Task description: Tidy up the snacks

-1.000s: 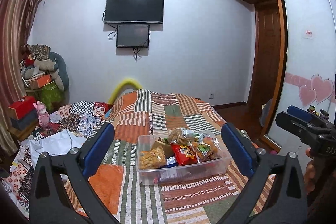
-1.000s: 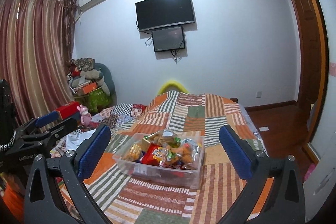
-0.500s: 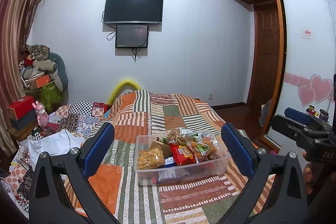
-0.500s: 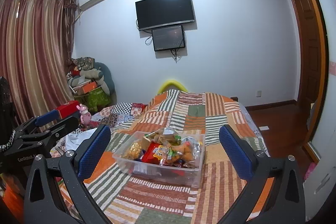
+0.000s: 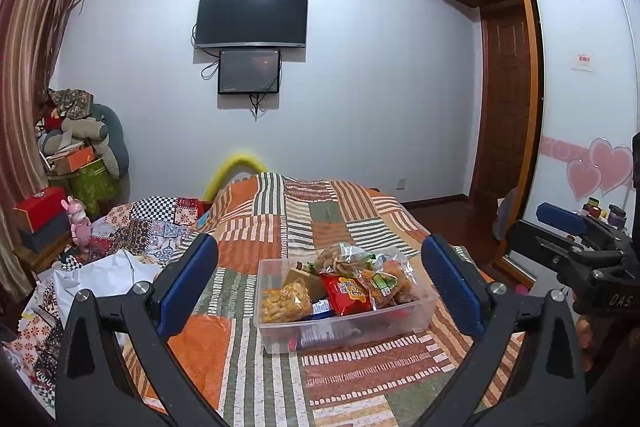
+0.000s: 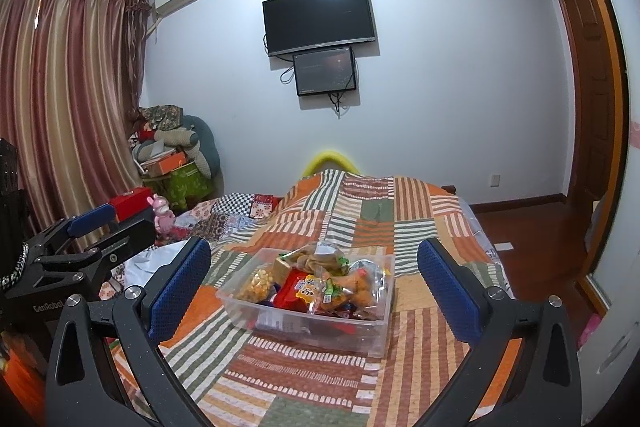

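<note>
Holding both grippers open above the quilt, snack box between them

Hovering over the bed, the left gripper [image 5: 320, 291] has its two fingers spread wide, with nothing between the blue rubber pads [image 5: 188, 283]. The right gripper [image 6: 314, 295] is spread in the same way, its pads [image 6: 178, 291] dotted in texture and also holding nothing. The clear plastic box [image 5: 416, 311] is rectangular with thin see-through walls, and it rests flat on the patchwork quilt [image 5: 256, 371], which has striped squares in orange, green and brown. Inside the box lie crinkled shiny snack bags: a red packet [image 5: 346, 291] near the middle, a transparent bag of yellow puffed pieces [image 5: 285, 301] at the left end of the box, and glossy bags with brown snacks [image 5: 386, 283] at the right end. Far behind the box, a flat black television [image 5: 253, 17] hangs on the white wall
</note>
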A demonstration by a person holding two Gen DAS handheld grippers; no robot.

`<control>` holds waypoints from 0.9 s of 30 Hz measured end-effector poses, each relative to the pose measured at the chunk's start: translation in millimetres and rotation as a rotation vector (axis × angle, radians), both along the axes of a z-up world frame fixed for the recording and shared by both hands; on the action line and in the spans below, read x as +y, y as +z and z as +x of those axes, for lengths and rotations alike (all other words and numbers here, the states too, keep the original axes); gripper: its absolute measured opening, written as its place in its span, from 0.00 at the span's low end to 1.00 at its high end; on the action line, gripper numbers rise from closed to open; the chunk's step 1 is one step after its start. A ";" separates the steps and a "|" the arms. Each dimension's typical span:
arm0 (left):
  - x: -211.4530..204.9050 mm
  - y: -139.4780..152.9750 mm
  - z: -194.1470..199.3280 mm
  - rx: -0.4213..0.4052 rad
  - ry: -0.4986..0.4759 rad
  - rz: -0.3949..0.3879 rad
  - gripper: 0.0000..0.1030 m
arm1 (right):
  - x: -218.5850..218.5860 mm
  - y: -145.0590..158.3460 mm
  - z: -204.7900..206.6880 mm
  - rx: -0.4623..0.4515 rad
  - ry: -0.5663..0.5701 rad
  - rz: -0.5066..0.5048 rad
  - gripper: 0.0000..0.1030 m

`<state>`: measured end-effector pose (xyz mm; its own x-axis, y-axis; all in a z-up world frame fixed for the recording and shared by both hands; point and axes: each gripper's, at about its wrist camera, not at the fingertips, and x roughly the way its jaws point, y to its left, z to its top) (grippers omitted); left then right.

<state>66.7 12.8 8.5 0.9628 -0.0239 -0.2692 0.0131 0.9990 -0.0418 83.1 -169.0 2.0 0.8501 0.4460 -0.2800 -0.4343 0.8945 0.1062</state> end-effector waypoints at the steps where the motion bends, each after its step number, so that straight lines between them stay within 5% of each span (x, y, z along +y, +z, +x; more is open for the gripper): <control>1: 0.6 -0.3 0.3 0.002 -0.004 -0.005 1.00 | -0.6 0.6 0.0 0.001 0.000 0.002 1.00; 27: -2.5 -4.9 0.9 0.012 -0.022 -0.010 1.00 | -1.4 1.0 7.1 0.017 0.005 0.012 1.00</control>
<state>67.6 10.3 3.5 0.9587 -0.0478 -0.2804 0.0346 0.9981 -0.0518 90.2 -170.4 3.0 0.8431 0.4534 -0.2891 -0.4366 0.8911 0.1239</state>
